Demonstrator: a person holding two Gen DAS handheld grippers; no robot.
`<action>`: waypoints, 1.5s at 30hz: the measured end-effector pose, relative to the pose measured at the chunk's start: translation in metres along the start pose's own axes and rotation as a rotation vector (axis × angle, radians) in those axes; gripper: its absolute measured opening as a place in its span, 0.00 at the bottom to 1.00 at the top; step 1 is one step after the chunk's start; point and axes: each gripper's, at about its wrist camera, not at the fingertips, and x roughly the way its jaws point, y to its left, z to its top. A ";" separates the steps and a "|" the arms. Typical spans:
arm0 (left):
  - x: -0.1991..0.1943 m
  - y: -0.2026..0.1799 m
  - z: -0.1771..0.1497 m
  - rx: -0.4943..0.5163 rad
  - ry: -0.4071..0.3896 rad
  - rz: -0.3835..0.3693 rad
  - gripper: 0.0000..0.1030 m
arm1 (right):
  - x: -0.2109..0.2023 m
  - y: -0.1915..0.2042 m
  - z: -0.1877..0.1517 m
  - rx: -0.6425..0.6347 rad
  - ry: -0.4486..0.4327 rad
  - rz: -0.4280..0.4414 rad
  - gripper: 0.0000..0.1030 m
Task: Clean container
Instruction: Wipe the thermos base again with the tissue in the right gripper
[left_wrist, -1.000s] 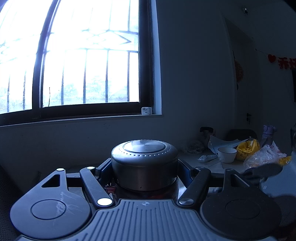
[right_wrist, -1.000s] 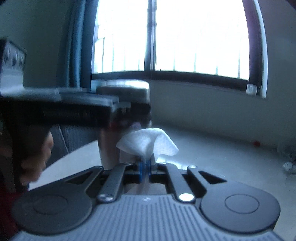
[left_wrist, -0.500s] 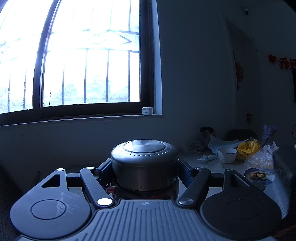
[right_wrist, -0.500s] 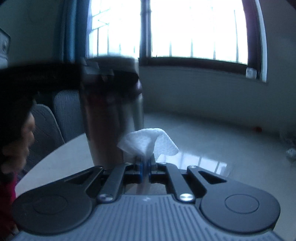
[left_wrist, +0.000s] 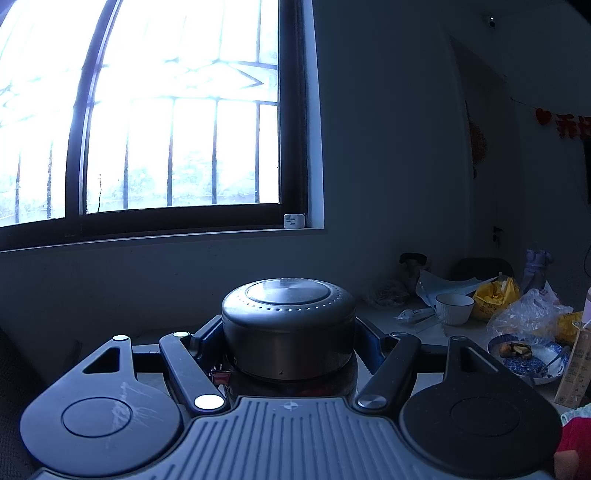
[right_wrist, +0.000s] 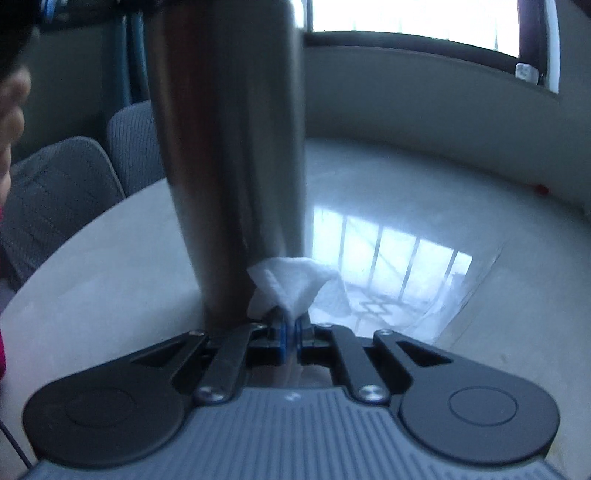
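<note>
A tall steel flask stands upright; its round lid (left_wrist: 288, 306) fills the middle of the left wrist view. My left gripper (left_wrist: 289, 347) is shut around the flask just below the lid. In the right wrist view the flask body (right_wrist: 229, 147) rises close in front, blurred. My right gripper (right_wrist: 290, 332) is shut on a crumpled white tissue (right_wrist: 295, 284), which touches the flask's lower side just above the table (right_wrist: 406, 206).
A white bowl (left_wrist: 454, 308), a blue patterned dish with food (left_wrist: 528, 356), yellow and clear plastic bags (left_wrist: 524, 314) and a carton (left_wrist: 576, 369) crowd the table's right end. Grey chairs (right_wrist: 62, 188) stand beyond the table's left edge. A window and sill lie behind.
My right gripper has moved in and down with the tissue, from beside the flask to its lower side. The left gripper and flask have stayed still.
</note>
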 end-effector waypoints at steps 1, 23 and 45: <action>0.000 0.000 0.000 0.001 0.000 0.001 0.70 | 0.000 0.000 -0.001 0.000 0.002 0.001 0.05; -0.001 -0.001 0.000 0.002 0.000 -0.003 0.70 | -0.088 -0.004 0.065 -0.030 -0.340 -0.052 0.04; -0.001 -0.003 0.000 0.002 0.000 -0.001 0.70 | -0.023 -0.009 0.022 0.029 -0.098 -0.025 0.05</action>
